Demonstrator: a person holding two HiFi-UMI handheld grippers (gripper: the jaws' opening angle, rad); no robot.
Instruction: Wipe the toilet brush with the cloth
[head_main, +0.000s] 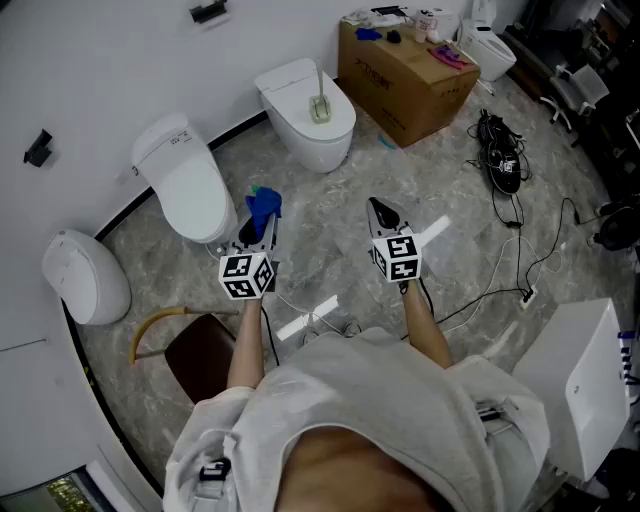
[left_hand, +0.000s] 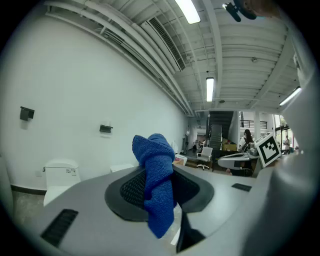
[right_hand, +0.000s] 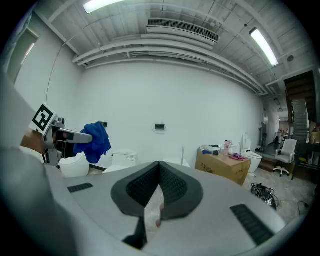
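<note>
The toilet brush (head_main: 320, 102) stands upright in its holder on the shut lid of a white toilet (head_main: 300, 130) by the far wall. In the right gripper view its thin handle (right_hand: 183, 151) shows beyond the jaws. My left gripper (head_main: 258, 228) is shut on a blue cloth (head_main: 264, 205), held in the air well short of the brush. The cloth (left_hand: 156, 180) is bunched between the pads and hangs over them. My right gripper (head_main: 383, 214) is level with the left one, shut, with nothing in it. From the right gripper (right_hand: 159, 165), the cloth (right_hand: 95, 140) shows at the left.
A second toilet (head_main: 185, 185) and a white fixture (head_main: 85, 275) stand along the left wall. A cardboard box (head_main: 405, 70) with small items sits at the back right. Black cables (head_main: 505, 165) lie on the marble floor. A brown stool (head_main: 200, 355) is beside my left.
</note>
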